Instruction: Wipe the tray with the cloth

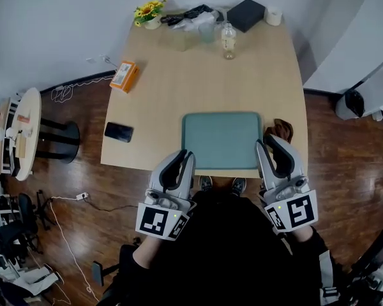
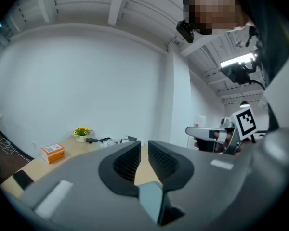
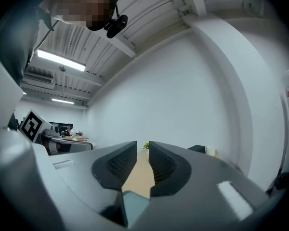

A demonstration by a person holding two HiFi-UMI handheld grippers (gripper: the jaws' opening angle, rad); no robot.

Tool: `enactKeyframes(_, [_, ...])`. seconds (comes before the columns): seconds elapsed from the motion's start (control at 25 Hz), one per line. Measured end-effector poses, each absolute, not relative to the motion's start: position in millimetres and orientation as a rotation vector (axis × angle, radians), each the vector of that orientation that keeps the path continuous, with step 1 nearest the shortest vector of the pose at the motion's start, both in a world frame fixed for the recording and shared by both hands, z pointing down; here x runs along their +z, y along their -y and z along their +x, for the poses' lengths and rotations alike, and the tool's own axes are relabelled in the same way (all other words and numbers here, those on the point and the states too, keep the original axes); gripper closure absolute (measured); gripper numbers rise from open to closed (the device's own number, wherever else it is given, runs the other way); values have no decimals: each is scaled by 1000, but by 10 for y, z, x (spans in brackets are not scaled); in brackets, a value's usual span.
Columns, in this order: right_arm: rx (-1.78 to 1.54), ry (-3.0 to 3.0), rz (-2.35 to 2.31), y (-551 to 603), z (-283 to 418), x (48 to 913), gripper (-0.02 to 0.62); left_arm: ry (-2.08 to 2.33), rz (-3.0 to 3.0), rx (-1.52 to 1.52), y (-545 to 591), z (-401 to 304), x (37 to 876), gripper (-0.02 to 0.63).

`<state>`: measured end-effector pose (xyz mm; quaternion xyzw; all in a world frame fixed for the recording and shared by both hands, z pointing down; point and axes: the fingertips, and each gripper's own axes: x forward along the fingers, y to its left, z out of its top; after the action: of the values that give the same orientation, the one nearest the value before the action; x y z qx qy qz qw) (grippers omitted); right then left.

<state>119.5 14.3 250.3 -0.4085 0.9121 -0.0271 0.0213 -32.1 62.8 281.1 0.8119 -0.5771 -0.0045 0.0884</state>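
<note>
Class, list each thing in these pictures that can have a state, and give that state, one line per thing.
Left gripper: shut, empty.
Right gripper: jaws slightly apart, empty.
Tray: flat on the table, nothing on it.
Cloth: bunched up, right of the tray, not gripped.
Bottle: upright.
Phone: lying flat, screen dark.
</note>
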Motion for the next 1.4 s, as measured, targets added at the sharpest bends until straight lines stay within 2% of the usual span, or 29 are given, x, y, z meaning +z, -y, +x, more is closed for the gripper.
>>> enactKeyframes(0.08, [-101,-2830,-1297,-35,1184,2571,514,1690,2413,3,-502,-344,2875,539])
enactKeyframes(0.16, [-122,-2833,-1334,53,1173,2654,484,1673,2411,16,-380,-389,2945,420])
enactKeyframes(0.36, [-147,-2873,-1424,222,1162,2916,413,1661,2369,52,-121,-654,3186,410])
enactKeyframes(0.48, [-163,-2910,-1596,490,1365,3412,396,1664,2331,174,69,-886,3609,411])
enactKeyframes(0.8, [-747,-2992,-2042,814,2340,5445,323,1477,1985,581,36,-1256,5540,411])
enactKeyframes(0.88, [-876,-2997,-2082,772,2437,5768,285,1442,1924,645,-34,-1313,5847,411])
enactKeyframes(0.96, [-1004,-2998,-2111,733,2497,6037,214,1426,1860,677,-77,-1379,6047,410])
enactKeyframes(1.04, [-1086,-2990,-2150,725,2560,6212,195,1415,1828,693,-81,-1403,6138,410])
enactKeyframes(1.08, [-1104,-2984,-2179,727,2602,6263,206,1403,1828,700,-75,-1387,6157,410])
enactKeyframes(1.2, [-1118,-2939,-2254,749,2765,6311,395,1370,1849,730,-58,-1285,6199,410])
enactKeyframes(1.28, [-1134,-2911,-2246,763,2858,6296,443,1358,1857,749,-47,-1221,6240,410])
enactKeyframes(1.4, [-1133,-2944,-2202,765,2884,6276,469,1358,1857,776,-41,-1230,6303,410])
